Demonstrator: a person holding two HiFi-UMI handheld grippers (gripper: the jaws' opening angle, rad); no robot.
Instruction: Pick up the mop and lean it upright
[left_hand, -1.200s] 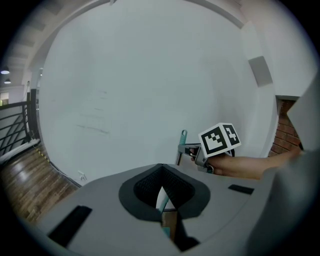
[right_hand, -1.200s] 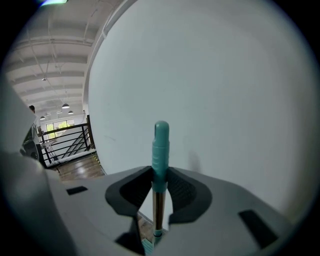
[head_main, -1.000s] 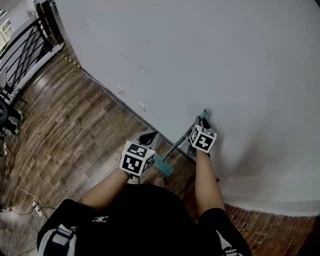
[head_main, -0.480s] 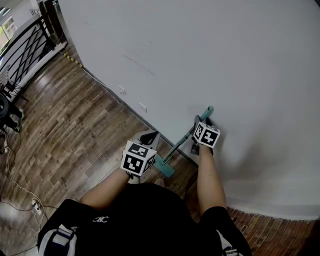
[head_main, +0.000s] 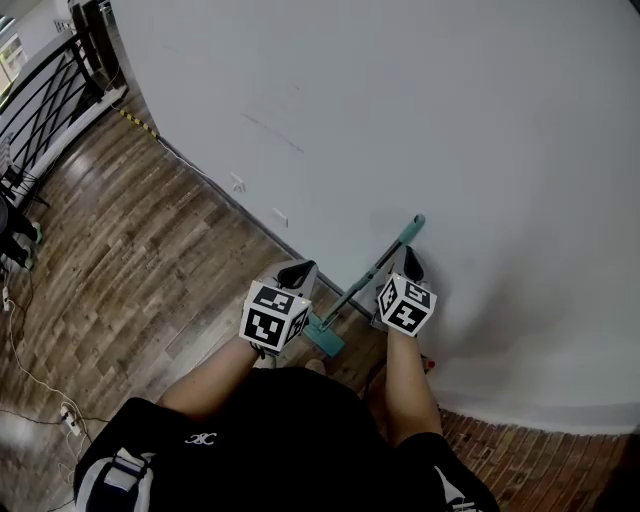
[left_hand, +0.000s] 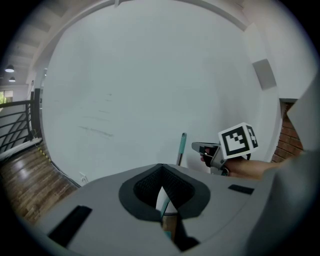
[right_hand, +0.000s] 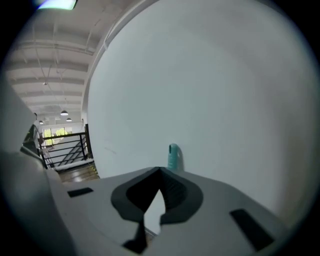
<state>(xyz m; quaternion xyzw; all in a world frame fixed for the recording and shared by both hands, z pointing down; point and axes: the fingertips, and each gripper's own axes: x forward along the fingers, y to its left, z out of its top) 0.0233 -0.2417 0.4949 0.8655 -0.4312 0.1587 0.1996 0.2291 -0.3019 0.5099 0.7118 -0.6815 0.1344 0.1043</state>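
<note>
Head view: mop (head_main: 365, 282) leans upright on the white wall (head_main: 450, 120), both tongs clear of it.
Its teal handle slants up the wall, and its head rests on the wood floor (head_main: 150, 250) at the wall's foot. Right gripper (head_main: 408, 262) is just beside the handle, not touching; its jaws have just been closing and meet with nothing between them. Left gripper (head_main: 297, 272) hangs above the mop head, jaws together too. Each cube (head_main: 272, 318) bears black-and-white square markers; the white logo (head_main: 202, 438) on the person's black shirt (head_main: 270, 420) is too small to read.
</note>
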